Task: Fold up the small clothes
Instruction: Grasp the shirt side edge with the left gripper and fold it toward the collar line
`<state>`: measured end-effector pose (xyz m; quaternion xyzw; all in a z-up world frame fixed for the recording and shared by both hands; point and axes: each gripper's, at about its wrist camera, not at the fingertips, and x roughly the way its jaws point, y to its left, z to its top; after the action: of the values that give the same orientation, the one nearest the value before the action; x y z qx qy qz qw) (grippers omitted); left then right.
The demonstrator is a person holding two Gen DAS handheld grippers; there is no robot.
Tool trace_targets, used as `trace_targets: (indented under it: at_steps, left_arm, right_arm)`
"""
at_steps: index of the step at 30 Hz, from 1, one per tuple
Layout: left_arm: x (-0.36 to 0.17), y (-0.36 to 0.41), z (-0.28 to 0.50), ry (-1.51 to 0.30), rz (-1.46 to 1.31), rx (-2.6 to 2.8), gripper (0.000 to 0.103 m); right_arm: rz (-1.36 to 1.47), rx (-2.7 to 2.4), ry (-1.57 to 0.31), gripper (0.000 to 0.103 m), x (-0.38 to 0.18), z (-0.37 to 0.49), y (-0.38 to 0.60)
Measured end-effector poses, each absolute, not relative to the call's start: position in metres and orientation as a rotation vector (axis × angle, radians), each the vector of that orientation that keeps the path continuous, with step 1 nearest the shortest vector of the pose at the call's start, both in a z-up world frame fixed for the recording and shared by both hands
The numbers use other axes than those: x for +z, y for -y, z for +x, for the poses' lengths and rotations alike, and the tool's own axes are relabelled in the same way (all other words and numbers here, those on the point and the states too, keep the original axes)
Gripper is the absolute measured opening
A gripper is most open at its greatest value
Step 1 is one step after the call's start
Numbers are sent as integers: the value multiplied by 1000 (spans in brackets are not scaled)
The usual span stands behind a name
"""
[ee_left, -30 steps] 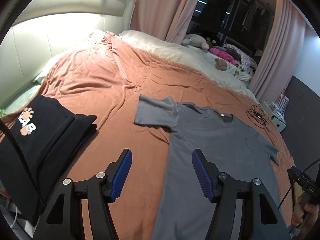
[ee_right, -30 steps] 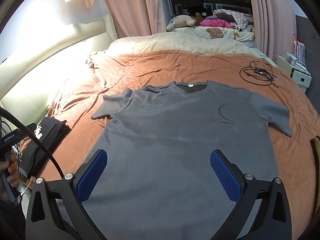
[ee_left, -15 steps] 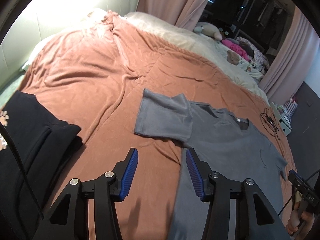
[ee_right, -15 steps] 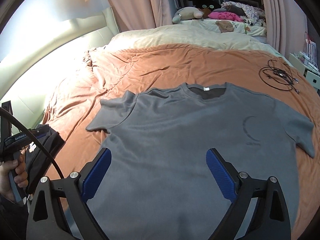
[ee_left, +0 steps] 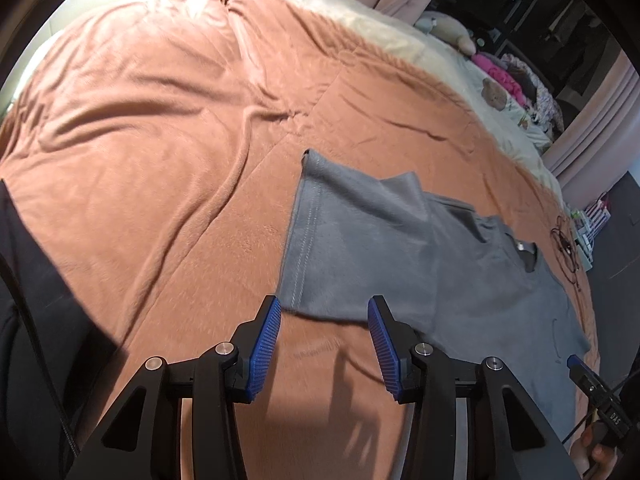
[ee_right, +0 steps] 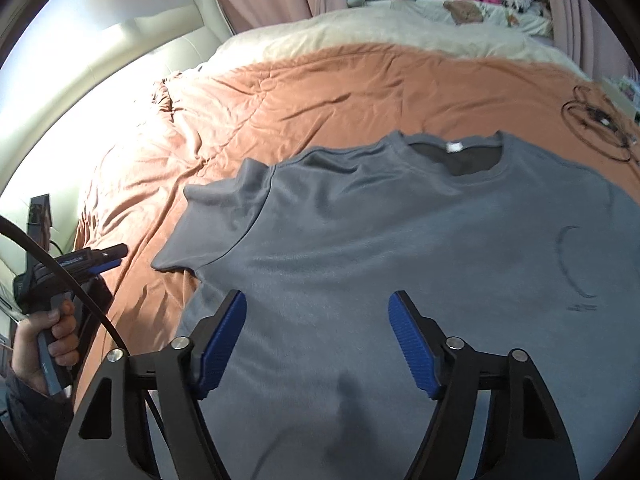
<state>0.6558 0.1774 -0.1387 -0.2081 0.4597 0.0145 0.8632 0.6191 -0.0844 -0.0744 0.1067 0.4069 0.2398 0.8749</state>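
A grey T-shirt (ee_right: 400, 248) lies spread flat, front up, on the rust-orange bedcover (ee_right: 304, 92). In the left wrist view its left sleeve (ee_left: 352, 240) lies just ahead of my left gripper (ee_left: 324, 328), which is open and empty, its blue pads either side of the sleeve's lower hem. My right gripper (ee_right: 316, 320) is open and empty, low over the shirt's chest. The left gripper also shows at the left edge of the right wrist view (ee_right: 100, 258), held in a hand.
A folded black garment (ee_left: 28, 320) lies at the left edge of the bed. A coiled black cable (ee_right: 596, 124) lies on the cover beyond the shirt's right shoulder. Cream bedding (ee_right: 360, 32), soft toys and pink curtains are at the far side.
Both grippers have moved forward and lower. The left one now reaches the sleeve's hem. The right one has advanced up the shirt toward the chest, and its jaws have narrowed.
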Motion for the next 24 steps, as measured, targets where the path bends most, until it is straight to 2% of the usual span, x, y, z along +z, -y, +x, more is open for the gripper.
trace_targets:
  at_steps: [2, 10, 12, 13, 14, 16, 19, 24]
  left_arm:
    - [-152, -180, 668, -990, -431, 35, 48]
    - [-193, -185, 700, -1076, -446, 53, 48]
    - [-194, -176, 703, -1079, -405, 66, 45]
    - [-192, -172, 703, -1078, -376, 72, 31]
    - [-191, -170, 704, -1081, -372, 65, 6]
    - [-190, -174, 704, -1088, -421, 47, 5]
    - [-172, -176, 697, -1040, -420, 41, 5]
    - [-134, -173, 692, -985, -413, 12, 5]
  right_arm:
    - [241, 509, -870, 64, -81, 632, 79]
    - [266, 494, -906, 64, -98, 669, 56]
    - [275, 509, -908, 64, -98, 676, 44]
    - [282, 525, -908, 64, -97, 679, 38]
    - [289, 541, -909, 62, -97, 682, 31]
    - [304, 567, -928, 48, -101, 693, 16]
    - [330, 617, -958, 35, -109, 703, 1]
    - [416, 683, -1021, 21, -125, 716, -26]
